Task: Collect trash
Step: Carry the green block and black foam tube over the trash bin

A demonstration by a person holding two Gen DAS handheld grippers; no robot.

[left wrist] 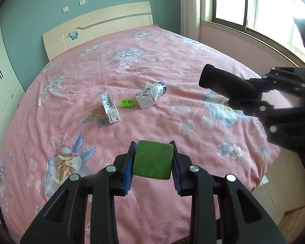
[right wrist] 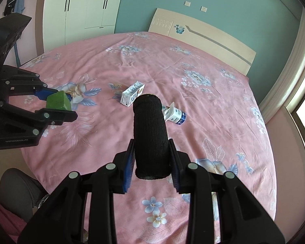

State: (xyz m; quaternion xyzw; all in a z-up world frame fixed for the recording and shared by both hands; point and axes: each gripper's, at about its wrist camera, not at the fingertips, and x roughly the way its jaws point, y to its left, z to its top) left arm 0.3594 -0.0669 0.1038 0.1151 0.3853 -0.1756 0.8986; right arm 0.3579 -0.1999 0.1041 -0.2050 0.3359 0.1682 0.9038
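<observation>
Pink floral bedspread [left wrist: 172, 61] is carrying the remaining trash: two small cartons [left wrist: 109, 107] [left wrist: 145, 100], a green tray [left wrist: 127, 104] and a toppled bottle [left wrist: 159, 88], all clustered mid-bed. The left hand-held gripper [left wrist: 153, 160] is clamping a green sponge block [left wrist: 152, 159]; the right hand-held gripper [right wrist: 150, 158] is squeezing a black foam cylinder [right wrist: 149, 134]. Both being full, reaching for more risks dropping either piece. Around that cluster, open bedspread is leaving generous room.
</observation>
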